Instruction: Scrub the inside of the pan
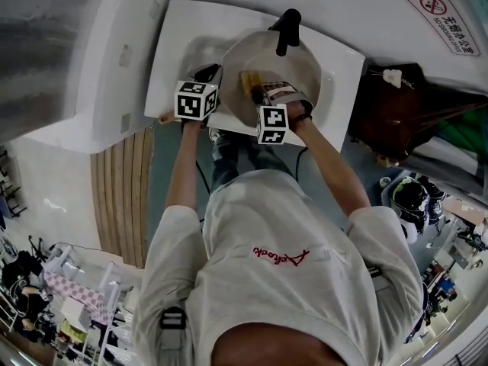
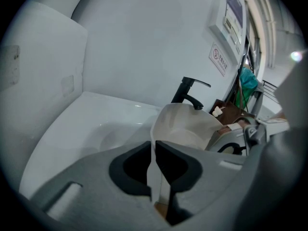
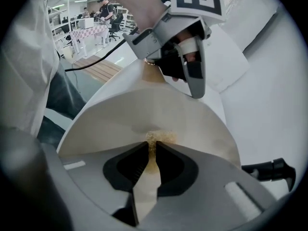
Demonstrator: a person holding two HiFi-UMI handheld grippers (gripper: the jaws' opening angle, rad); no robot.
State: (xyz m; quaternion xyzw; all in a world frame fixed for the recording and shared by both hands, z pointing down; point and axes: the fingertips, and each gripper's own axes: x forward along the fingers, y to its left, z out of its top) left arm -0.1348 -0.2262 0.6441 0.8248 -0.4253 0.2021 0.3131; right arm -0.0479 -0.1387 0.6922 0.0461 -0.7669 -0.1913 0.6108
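Observation:
A white pan point(image 1: 293, 67) sits tilted in the white sink point(image 1: 179, 44), under the black tap point(image 1: 287, 29). My left gripper point(image 2: 154, 146) is shut on the pan's point(image 2: 185, 126) thin rim, just above its brown wooden handle point(image 2: 161, 211). In the head view the left gripper point(image 1: 207, 78) is at the pan's left edge. My right gripper point(image 3: 151, 146) is shut on a yellow-brown scrubbing sponge point(image 3: 156, 137), which presses against the pan's pale inner wall point(image 3: 144, 114). From above, the sponge point(image 1: 248, 82) shows inside the pan beside the right gripper point(image 1: 263, 91).
A white wall and a white panel point(image 1: 107, 59) close in the sink's left side. The tap point(image 2: 190, 93) stands behind the pan. A dark bag point(image 1: 404, 97) lies right of the sink. Wooden slats point(image 1: 118, 197) cover the floor at the left.

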